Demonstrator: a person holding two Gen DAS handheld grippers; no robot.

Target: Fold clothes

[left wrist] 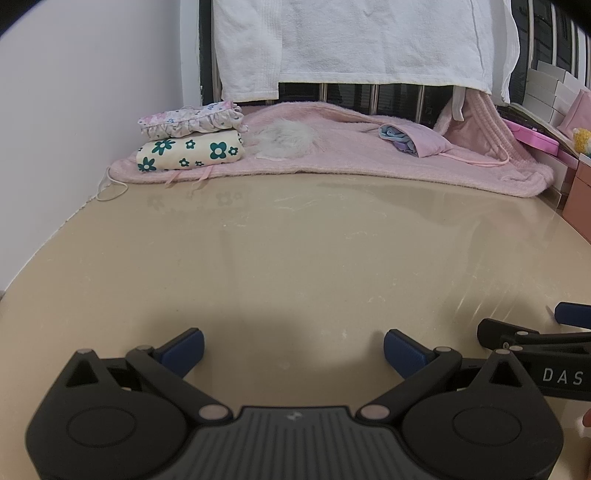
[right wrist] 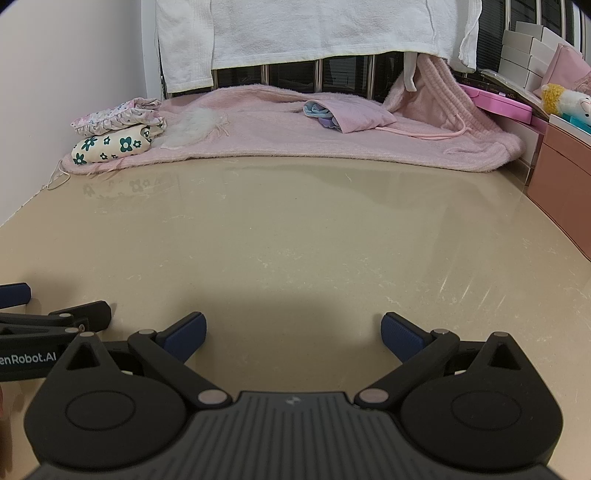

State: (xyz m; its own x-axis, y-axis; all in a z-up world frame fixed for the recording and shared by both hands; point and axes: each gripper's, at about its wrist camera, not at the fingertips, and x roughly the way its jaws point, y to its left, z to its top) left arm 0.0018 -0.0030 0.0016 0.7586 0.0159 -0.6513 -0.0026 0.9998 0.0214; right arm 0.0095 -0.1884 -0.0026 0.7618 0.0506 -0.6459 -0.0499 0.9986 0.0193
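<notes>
A pink fluffy garment lies spread across the far side of the beige table. On its left end sit two folded clothes: a cream one with green flowers under a pale floral frilled one. A small pink folded piece with blue cloth lies on its right part. My left gripper is open and empty at the near edge. My right gripper is open and empty beside it, also seen in the left wrist view.
White towels hang on a rail behind the table. A white wall is at the left. Pink and white boxes and a plush toy stand at the right.
</notes>
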